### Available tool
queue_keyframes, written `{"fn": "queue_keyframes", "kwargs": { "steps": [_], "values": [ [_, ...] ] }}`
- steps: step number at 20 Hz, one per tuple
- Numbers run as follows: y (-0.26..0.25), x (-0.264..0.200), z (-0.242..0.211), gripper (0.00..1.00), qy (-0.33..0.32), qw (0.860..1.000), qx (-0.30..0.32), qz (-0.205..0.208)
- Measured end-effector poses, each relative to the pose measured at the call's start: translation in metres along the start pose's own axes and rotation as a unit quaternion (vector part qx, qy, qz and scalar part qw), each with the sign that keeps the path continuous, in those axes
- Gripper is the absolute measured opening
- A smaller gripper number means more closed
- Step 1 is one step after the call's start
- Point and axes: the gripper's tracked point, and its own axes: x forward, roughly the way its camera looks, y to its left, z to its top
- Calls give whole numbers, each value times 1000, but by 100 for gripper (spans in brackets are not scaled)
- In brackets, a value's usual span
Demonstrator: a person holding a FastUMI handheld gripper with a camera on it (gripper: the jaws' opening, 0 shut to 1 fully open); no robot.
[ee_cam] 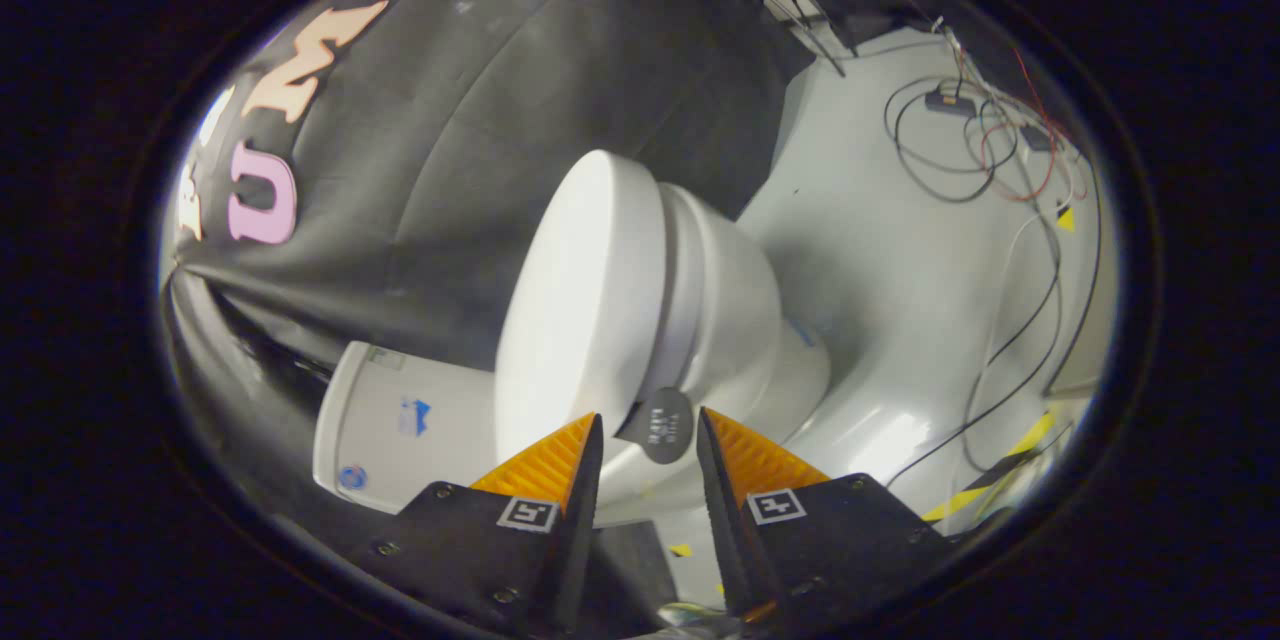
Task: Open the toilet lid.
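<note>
The toilet lid [580, 310] is white, smooth and shiny, shaped like a big flat oval. It lies shut on the seat [683, 290], which shows as a thin white rim pressed right against it. The whole view is tipped, so the lid's flat top faces toward nine o'clock. The lid sits just ahead of the gripper [648, 445], at about eleven o'clock from the fingertips.

A small dark grey round tab [662, 425] sticks out from the edge where lid and seat meet. It is flat like a coin and has tiny pale marks on it, too small to read. The tab sits in the gap between the two fingertips, and neither finger touches it.

The gripper is open, with a clear space between its two fingers. The finger pads [545, 460] are bright orange, wedge shaped and ridged like little steps. Behind them the gripper's body is black and hard, with small screws and two square black-and-white stickers.

The bowl [740, 320] under the seat is round, white and glossy, at one o'clock from the fingertips. The tank [400, 420] is a white box with rounded corners, at nine o'clock from the fingertips, with small blue stickers on it.

The floor [900, 270] is pale grey and smooth. Thin black and red wires [985, 145] loop over it far off at two o'clock. Yellow and black striped tape [990, 480] lies on the floor at three o'clock.
</note>
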Motion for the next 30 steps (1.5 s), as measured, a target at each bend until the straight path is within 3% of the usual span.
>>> {"fn": "queue_keyframes", "kwargs": {
  "steps": [3, 4, 5, 6, 8, 10, 14, 22, 30],
  "values": [
    [11, 13, 3, 54, 10, 999, 10, 36],
    [-9, 30, 4, 54, -6, 1000, 1, -9],
    [-4, 3, 3, 30, -13, 999, 46, -10],
    [1, 9, 10, 5, -19, 998, 60, 2],
    [3, 11, 6, 1, -8, 1000, 14, -3],
    [9, 6, 7, 1, -3, 1000, -13, 2],
    [35, -5, 13, 1, -1, 999, 7, 45],
    [66, -25, 14, 1, -11, 999, -46, 25],
    [125, -52, 5, 1, -19, 991, -126, 43]
  ]
}}
